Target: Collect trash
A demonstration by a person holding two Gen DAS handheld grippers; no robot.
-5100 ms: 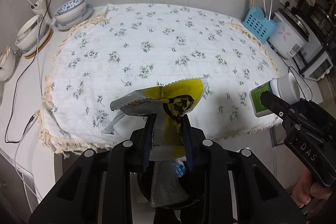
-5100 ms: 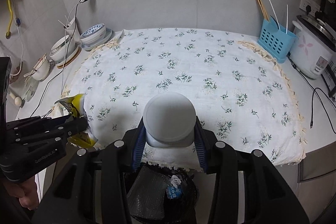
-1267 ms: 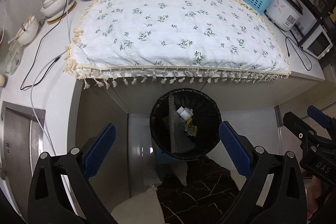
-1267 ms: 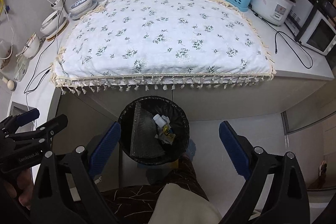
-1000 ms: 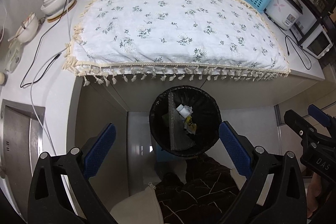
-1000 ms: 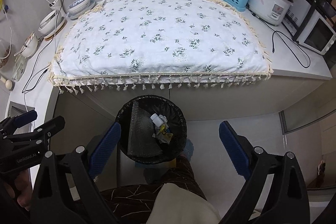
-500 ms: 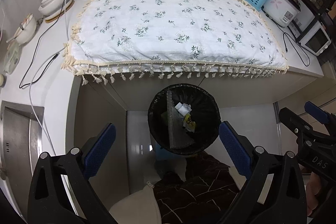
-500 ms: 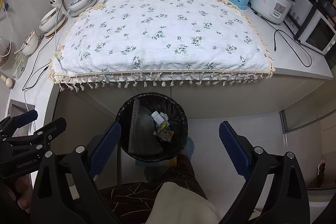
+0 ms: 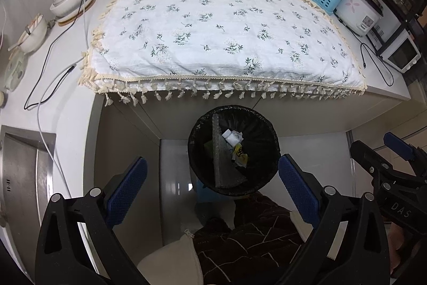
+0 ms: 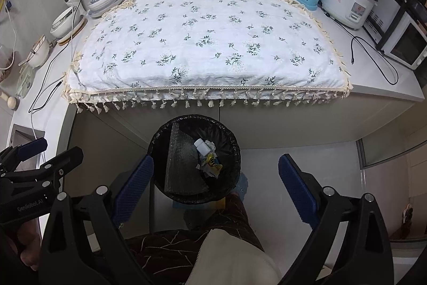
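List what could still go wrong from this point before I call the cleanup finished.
1. The bin stands on the floor against the counter, close to the person's legs; a step forward might knock it over and spill the white bottle and yellow wrapper.
2. The tablecloth fringe hangs just above the bin; the open left gripper or right gripper could snag a tassel if raised carelessly.
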